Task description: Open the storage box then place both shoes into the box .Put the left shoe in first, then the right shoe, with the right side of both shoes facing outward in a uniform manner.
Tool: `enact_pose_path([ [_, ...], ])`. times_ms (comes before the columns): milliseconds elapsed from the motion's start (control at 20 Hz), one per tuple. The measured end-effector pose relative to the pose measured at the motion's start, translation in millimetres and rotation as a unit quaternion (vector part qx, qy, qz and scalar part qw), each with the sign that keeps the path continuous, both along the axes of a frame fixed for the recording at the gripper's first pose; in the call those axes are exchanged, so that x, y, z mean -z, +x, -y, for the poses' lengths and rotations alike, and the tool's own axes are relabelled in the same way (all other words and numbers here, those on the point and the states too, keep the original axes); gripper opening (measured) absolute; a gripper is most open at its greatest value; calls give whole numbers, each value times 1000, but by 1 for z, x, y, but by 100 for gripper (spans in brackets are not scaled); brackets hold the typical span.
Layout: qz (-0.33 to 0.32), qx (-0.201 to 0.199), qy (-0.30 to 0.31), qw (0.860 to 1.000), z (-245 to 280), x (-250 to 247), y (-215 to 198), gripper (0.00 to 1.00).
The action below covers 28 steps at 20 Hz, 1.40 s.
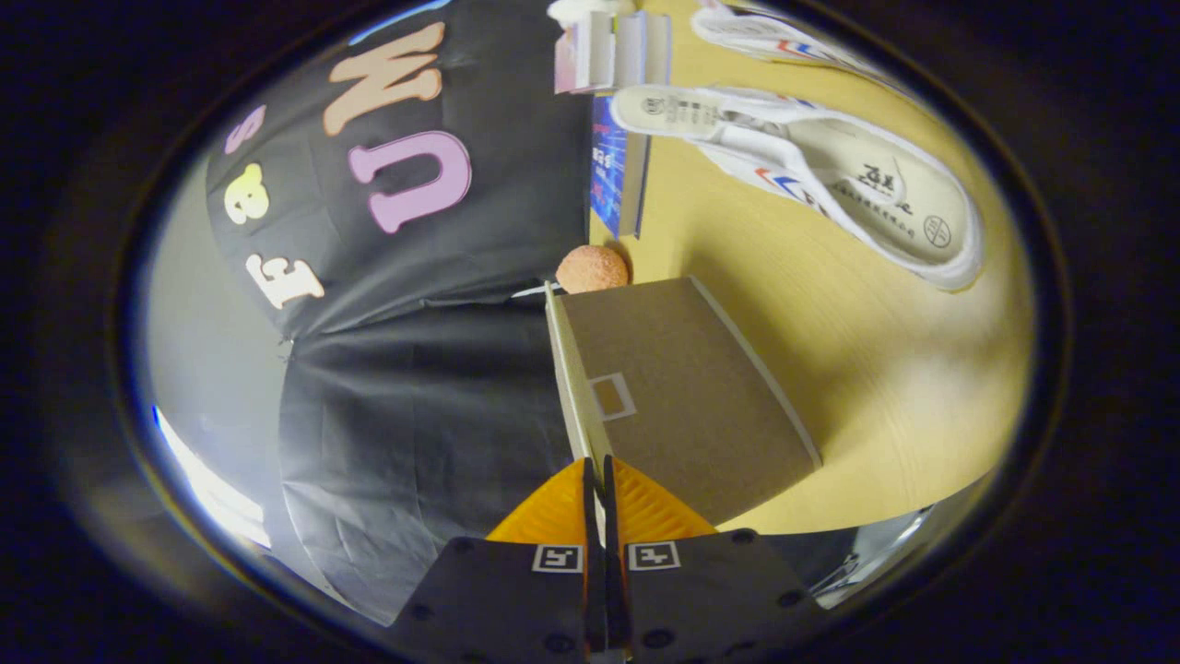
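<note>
Wooden table point(885, 406) carries all items. Gripper point(595, 475) fingers are clenched on the box point(682, 406) lid's edge, apparently lifting it; opening looks under way. Ball point(593, 268) and books point(619, 171) lie beyond. Far right, both shoes point(830, 175) remain outside, unplaced.

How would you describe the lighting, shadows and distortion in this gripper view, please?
Gripper view: fisheye bends the table edge and the storage box; soft overhead light, with the box throwing a broad shadow across the wood; the near shoe is sharp; bright glare beside the wall cloth; the tool is shut on the box's thin lid edge.
</note>
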<state>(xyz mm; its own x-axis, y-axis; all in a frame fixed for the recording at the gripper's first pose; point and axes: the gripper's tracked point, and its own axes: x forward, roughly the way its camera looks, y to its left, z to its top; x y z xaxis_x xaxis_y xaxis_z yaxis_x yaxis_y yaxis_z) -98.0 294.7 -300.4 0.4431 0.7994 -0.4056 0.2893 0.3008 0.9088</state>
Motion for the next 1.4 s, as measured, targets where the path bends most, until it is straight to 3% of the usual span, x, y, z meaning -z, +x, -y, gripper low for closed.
enact_pose_path([
  [250,80,-47,-44,995,-17,-33,-1,2],
  [850,216,-144,-44,965,-116,-120,2,2],
  [1400,270,-225,-44,935,-215,-129,-21,5],
])
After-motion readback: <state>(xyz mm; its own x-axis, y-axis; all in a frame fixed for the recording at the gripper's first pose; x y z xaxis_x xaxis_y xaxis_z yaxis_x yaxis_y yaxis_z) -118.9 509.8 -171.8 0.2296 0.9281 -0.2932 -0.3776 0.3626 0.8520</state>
